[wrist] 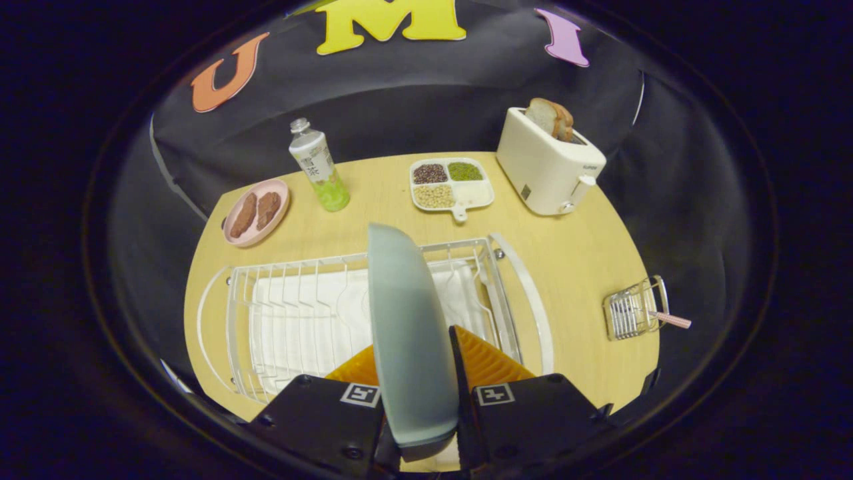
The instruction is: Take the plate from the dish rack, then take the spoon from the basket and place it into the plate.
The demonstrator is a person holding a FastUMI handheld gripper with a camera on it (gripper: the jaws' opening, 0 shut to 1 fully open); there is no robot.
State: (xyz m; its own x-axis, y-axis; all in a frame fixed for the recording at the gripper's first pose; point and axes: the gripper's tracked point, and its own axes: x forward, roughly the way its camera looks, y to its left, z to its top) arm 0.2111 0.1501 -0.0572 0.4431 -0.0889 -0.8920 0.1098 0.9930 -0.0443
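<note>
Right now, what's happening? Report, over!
Jaws shut on the grey-blue round plate, upright above the white wire dish rack. Pink-handled spoon waits in the small wire basket. Nothing in the way.

1. The plate (406,320), on edge between the fingers (466,360), hides a strip of the rack (293,313) behind it and much of the left finger.
2. The plate's bottom rim is lost in shadow between the finger mounts.
3. The spoon (670,320) shows just its handle; its bowl sits inside the basket (633,310), too small to make out.
4. The rack's near corners are cut off by the gripper body.
</note>
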